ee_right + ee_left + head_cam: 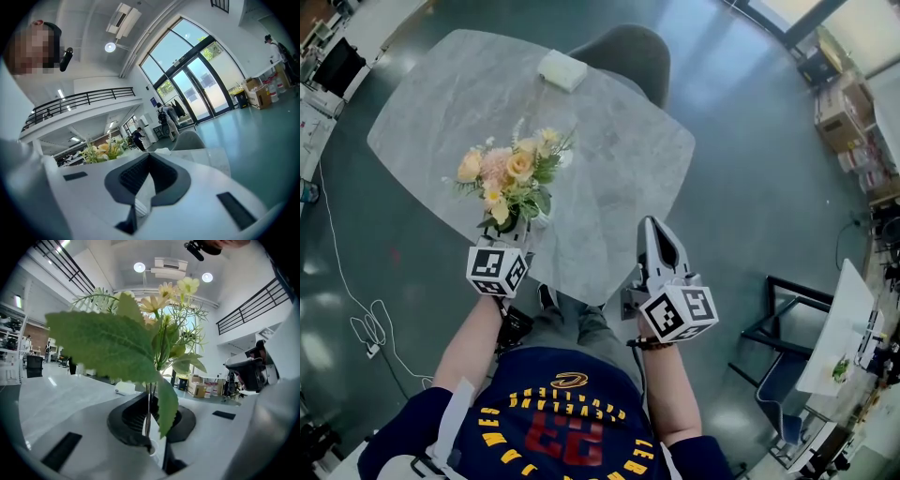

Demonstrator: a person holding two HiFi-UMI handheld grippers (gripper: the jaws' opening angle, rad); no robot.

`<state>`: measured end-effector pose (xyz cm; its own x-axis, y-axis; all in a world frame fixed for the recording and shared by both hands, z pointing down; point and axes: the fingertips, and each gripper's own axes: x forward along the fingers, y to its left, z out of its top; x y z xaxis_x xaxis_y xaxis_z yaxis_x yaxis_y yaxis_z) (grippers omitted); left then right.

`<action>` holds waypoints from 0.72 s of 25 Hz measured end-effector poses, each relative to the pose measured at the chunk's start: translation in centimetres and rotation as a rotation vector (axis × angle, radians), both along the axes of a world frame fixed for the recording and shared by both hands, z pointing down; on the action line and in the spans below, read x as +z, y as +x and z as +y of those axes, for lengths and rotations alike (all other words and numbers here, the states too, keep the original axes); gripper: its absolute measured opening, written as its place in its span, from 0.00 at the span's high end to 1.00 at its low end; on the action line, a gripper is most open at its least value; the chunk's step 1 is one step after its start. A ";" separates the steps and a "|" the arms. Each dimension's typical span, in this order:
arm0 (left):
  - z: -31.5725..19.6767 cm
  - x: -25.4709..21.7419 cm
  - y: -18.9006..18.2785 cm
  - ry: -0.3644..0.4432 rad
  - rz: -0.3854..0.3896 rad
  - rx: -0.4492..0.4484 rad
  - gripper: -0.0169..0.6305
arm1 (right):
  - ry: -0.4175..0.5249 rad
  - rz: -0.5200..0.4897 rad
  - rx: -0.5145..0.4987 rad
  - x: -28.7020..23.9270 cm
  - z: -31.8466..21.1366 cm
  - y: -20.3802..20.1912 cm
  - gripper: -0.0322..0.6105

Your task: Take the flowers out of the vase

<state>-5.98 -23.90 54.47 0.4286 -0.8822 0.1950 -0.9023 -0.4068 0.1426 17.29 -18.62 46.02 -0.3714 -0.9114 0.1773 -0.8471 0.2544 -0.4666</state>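
While your left gripper holds the flowers left of centre in the head view, you can't make out the vase; left gripper view: jaws clenched on thin stems at lower centre, which could slip if you jerk; right gripper view: right gripper closed, empty.

Head view, and the only print worth calling is on the person's navy shirt: yellow arched lettering, upside down from up here, looks like CLEVELAND, and the big red numerals by it read as 23. A second yellow arc curls round the left, too bent to read. Over in the left gripper view, cardboard boxes carry print too small to make out
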 end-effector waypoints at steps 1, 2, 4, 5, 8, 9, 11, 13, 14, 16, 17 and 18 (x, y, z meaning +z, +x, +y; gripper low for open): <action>0.0 -0.3 0.0 0.005 0.002 -0.001 0.94 | 0.001 0.000 -0.001 -0.1 0.0 0.1 0.94; 0.1 -0.5 0.1 0.010 0.005 -0.002 0.94 | 0.001 -0.001 -0.001 -0.1 0.0 0.2 0.94; 0.2 -1.1 0.2 0.017 0.010 -0.004 0.94 | 0.002 -0.002 -0.001 -0.4 0.1 0.3 0.94; 0.2 -1.4 0.1 0.020 0.014 -0.004 0.94 | 0.005 -0.004 -0.003 -0.5 0.0 0.3 0.94; 0.2 -2.3 -0.7 0.028 0.025 -0.008 0.94 | 0.020 -0.011 -0.014 -0.9 -0.2 -0.3 0.94; 0.2 -2.5 -0.9 0.031 0.028 -0.010 0.94 | 0.022 -0.011 -0.016 -1.0 -0.2 -0.5 0.94; 0.4 -3.2 -1.2 0.040 0.035 -0.012 0.94 | 0.021 -0.011 -0.018 -1.3 -0.2 -0.8 0.94; 0.7 -4.1 -1.3 0.049 0.043 -0.011 0.94 | 0.026 -0.012 -0.021 -1.6 -0.2 -0.8 0.94; 0.7 -4.6 -1.3 0.054 0.047 -0.010 0.94 | 0.030 -0.014 -0.024 -1.8 -0.3 -0.9 0.94; 0.8 -5.4 -1.5 0.061 0.057 -0.010 0.94 | 0.031 -0.017 -0.026 -1.9 -0.5 -1.1 0.94; 0.9 -5.8 -1.6 0.064 0.064 -0.010 0.94 | 0.029 -0.018 -0.027 -2.0 -0.6 -1.2 0.94; 0.9 -6.1 -1.7 0.066 0.073 -0.010 0.94 | 0.031 -0.020 -0.029 -2.1 -0.7 -1.3 0.94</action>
